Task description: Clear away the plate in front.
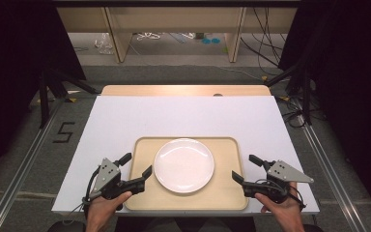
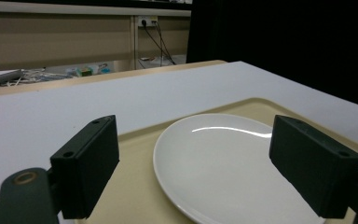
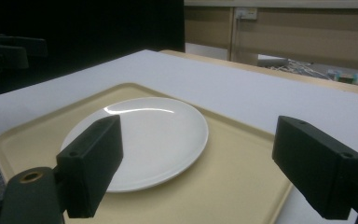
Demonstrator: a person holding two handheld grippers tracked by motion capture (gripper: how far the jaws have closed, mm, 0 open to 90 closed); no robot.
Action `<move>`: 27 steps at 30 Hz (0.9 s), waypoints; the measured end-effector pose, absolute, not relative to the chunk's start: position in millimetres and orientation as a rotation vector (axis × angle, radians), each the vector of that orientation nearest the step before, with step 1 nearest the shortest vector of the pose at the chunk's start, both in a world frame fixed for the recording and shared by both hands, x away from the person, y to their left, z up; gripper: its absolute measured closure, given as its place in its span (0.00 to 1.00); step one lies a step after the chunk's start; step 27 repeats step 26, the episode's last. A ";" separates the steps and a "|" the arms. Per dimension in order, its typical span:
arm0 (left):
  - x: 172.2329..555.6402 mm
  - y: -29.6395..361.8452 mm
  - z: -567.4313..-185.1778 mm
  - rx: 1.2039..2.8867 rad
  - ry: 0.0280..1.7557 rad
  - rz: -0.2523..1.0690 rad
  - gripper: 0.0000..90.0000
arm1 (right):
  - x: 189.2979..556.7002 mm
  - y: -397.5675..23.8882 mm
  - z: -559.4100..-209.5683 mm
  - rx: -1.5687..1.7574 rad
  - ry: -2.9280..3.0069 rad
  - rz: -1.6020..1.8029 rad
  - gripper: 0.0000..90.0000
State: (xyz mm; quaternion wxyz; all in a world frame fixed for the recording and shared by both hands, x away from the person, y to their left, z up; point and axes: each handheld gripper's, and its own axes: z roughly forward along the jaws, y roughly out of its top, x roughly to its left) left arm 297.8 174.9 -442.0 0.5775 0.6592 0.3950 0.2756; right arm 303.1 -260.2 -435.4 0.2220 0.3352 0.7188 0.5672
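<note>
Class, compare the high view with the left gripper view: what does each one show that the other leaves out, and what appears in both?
High view alone: both hands, the left gripper and right gripper each open beside the tray, the whole tray outline, and a "5" marked on the floor.

Left gripper view alone: a wall socket with plugged cables, seen past the table's far edge.

Both: the white plate lying empty on the beige tray, which rests on the white table.

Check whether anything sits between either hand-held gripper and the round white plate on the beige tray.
Nothing visible does. The left hand-held gripper and right hand-held gripper flank the round white plate on the beige tray.
</note>
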 end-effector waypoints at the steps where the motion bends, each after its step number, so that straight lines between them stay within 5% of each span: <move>1: 296.8 177.7 -440.2 1.557 0.919 0.664 0.17 | 301.9 -260.9 -435.1 0.929 1.991 1.557 0.19; 27: 297.1 188.0 -440.2 1.491 0.961 0.664 0.17 | 296.7 -263.8 -435.1 0.964 1.972 1.535 0.19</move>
